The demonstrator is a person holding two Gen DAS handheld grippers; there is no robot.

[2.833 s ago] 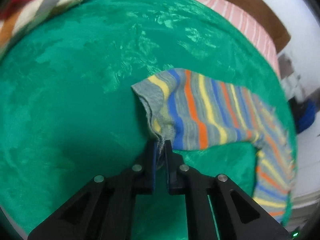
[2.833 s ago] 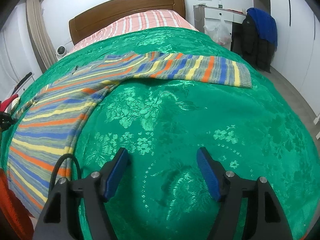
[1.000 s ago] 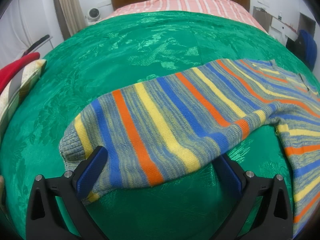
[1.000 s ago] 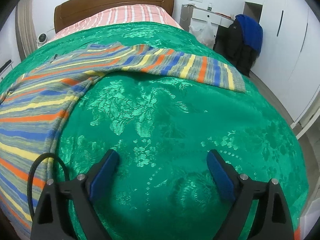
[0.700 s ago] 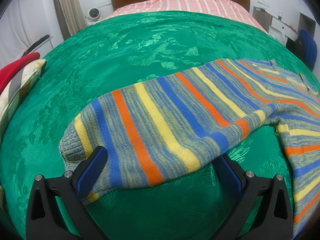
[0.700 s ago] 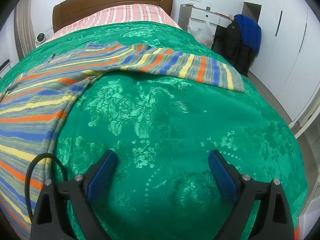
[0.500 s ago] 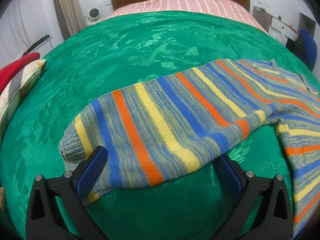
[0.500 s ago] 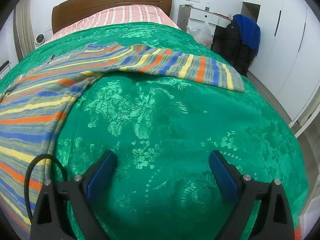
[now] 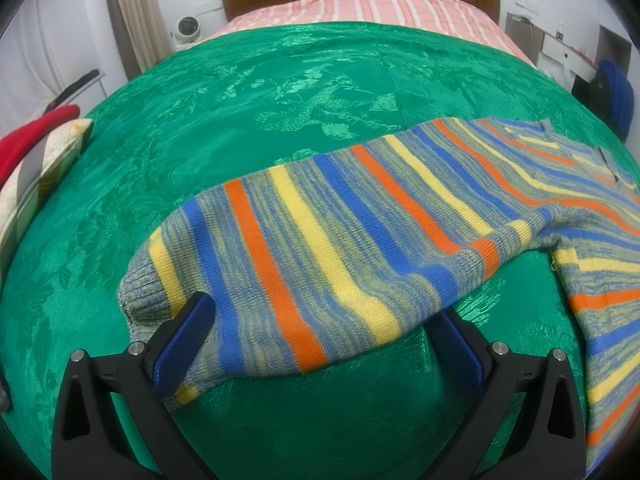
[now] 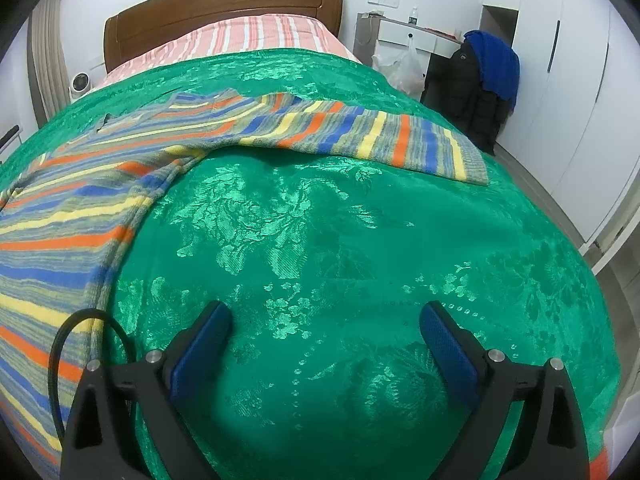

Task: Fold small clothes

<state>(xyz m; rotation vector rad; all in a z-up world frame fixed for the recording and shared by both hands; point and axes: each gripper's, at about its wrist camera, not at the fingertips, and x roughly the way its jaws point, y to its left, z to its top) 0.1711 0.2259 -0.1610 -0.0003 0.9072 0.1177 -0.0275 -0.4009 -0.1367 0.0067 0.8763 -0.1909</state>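
Observation:
A striped knit sweater in blue, orange, yellow and grey lies spread on the green bedspread. In the left wrist view its left sleeve stretches toward me, with the cuff by my left finger. My left gripper is open, its jaws straddling the sleeve's near edge without gripping it. In the right wrist view the sweater's body lies at left and the other sleeve reaches right. My right gripper is open and empty over bare bedspread.
A red and cream folded pile sits at the bed's left edge. A wooden headboard and pink striped bedding lie beyond. A dark jacket with a blue garment hangs right of the bed. A black cable loops by my right gripper.
The left gripper, earlier shut on the sleeve cuff, has let go and opened; the sleeve now lies flat. Over the last second nothing moves on the left; the right view shifts slightly.

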